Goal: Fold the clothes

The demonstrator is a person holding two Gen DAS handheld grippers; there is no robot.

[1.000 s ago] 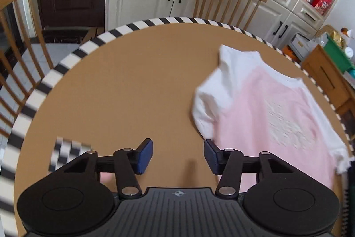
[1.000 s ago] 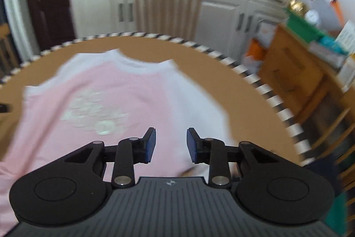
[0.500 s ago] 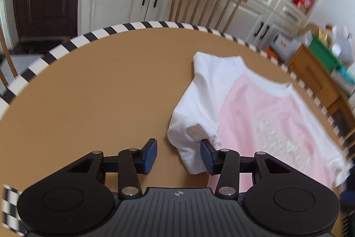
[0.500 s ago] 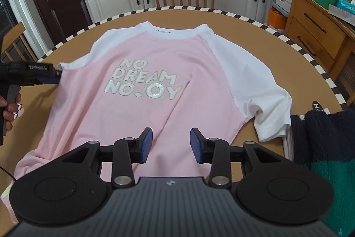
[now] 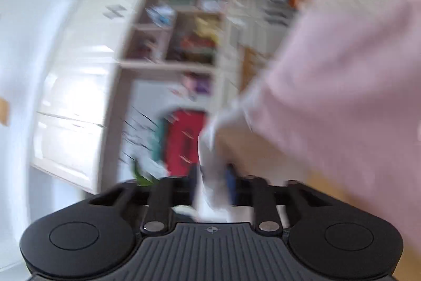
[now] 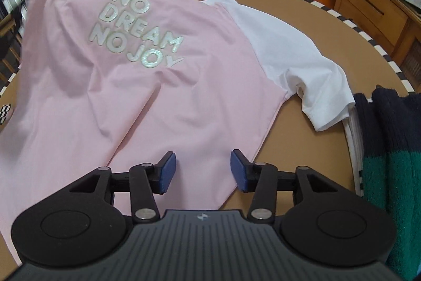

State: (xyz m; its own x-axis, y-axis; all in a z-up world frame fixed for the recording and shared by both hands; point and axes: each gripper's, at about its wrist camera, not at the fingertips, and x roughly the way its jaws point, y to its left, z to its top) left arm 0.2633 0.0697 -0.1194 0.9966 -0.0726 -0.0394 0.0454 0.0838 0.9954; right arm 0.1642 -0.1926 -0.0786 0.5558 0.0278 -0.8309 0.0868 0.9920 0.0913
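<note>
Because I want to fold one side over, my left gripper (image 5: 211,182) pinches the white sleeve (image 5: 210,170) of the pink shirt (image 6: 147,86) and holds that side up off the round table (image 6: 310,138). My right gripper (image 6: 202,169) waits wide apart above the bottom hem, holding nothing, ready to keep the shirt flat.

Open right claw (image 6: 202,169) over T-shirt (image 6: 136,86)
</note>
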